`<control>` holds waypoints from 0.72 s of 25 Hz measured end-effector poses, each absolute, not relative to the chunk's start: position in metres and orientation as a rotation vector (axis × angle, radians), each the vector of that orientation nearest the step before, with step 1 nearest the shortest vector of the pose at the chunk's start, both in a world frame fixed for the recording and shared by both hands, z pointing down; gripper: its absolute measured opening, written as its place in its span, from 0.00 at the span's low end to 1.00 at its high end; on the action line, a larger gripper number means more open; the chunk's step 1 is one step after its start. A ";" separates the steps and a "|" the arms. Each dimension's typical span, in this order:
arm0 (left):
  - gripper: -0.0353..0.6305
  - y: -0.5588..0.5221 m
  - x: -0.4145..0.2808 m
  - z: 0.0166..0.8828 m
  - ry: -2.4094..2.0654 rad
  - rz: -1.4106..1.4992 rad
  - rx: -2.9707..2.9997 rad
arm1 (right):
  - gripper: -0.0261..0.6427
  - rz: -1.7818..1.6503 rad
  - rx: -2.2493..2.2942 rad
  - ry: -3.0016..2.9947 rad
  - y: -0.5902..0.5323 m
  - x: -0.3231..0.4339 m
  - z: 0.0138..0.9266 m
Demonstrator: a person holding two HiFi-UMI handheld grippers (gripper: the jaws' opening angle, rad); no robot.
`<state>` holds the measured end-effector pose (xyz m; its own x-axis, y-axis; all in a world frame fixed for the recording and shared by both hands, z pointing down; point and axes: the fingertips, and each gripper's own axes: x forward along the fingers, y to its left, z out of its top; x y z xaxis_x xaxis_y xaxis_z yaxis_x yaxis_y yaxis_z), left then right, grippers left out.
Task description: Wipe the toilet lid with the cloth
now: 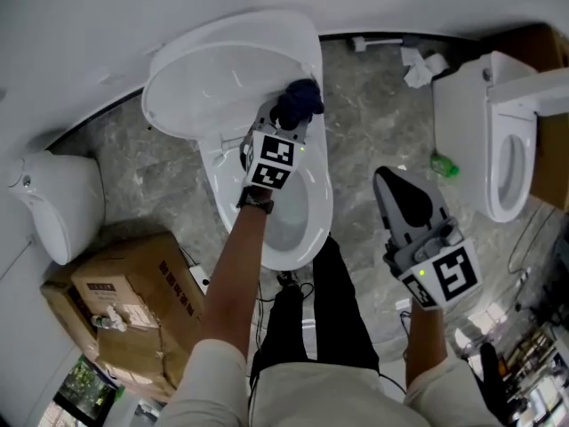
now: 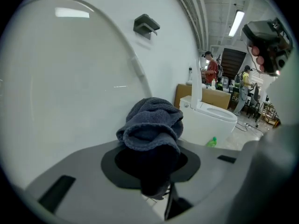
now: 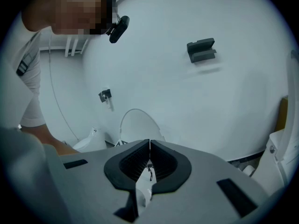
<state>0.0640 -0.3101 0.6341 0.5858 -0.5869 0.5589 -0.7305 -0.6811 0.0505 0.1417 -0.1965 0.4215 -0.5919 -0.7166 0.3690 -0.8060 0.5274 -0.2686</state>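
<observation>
The white toilet lid [image 1: 213,78] stands raised behind the bowl [image 1: 307,225] in the head view. My left gripper [image 1: 292,118] is over the bowl's back rim, close to the lid's lower right part, shut on a bunched dark blue cloth [image 1: 299,99]. In the left gripper view the cloth [image 2: 153,122] bulges out of the left gripper [image 2: 152,155], with the lid [image 2: 70,78] wide and close on the left. My right gripper [image 1: 402,196] hangs over the floor right of the bowl, shut and empty. In its own view the right gripper [image 3: 149,164] has its pads together and the lid [image 3: 136,124] lies far ahead.
A second toilet [image 1: 507,149] stands at the right, with a green bottle [image 1: 444,165] and crumpled paper [image 1: 422,65] on the floor near it. Another white fixture [image 1: 58,203] and cardboard boxes [image 1: 133,310] are at the left. People [image 2: 211,71] stand far back.
</observation>
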 end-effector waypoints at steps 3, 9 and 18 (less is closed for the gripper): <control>0.21 -0.303 0.067 0.664 -1.026 0.814 2.519 | 0.08 0.627 1.293 -2.536 -0.197 0.144 0.431; 0.21 -0.292 0.064 0.709 -0.981 0.882 2.463 | 0.08 0.637 1.295 -2.518 -0.199 0.146 0.443; 0.21 -0.282 0.026 0.759 -1.007 0.913 2.227 | 0.08 0.651 1.281 -2.487 -0.199 0.149 0.460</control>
<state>0.0256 -0.2823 0.7586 0.4948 -0.4356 0.7520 -0.7909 -0.5843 0.1819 0.1485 -0.1993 0.4601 -0.5734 -0.6978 0.4293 -0.8186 0.5086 -0.2669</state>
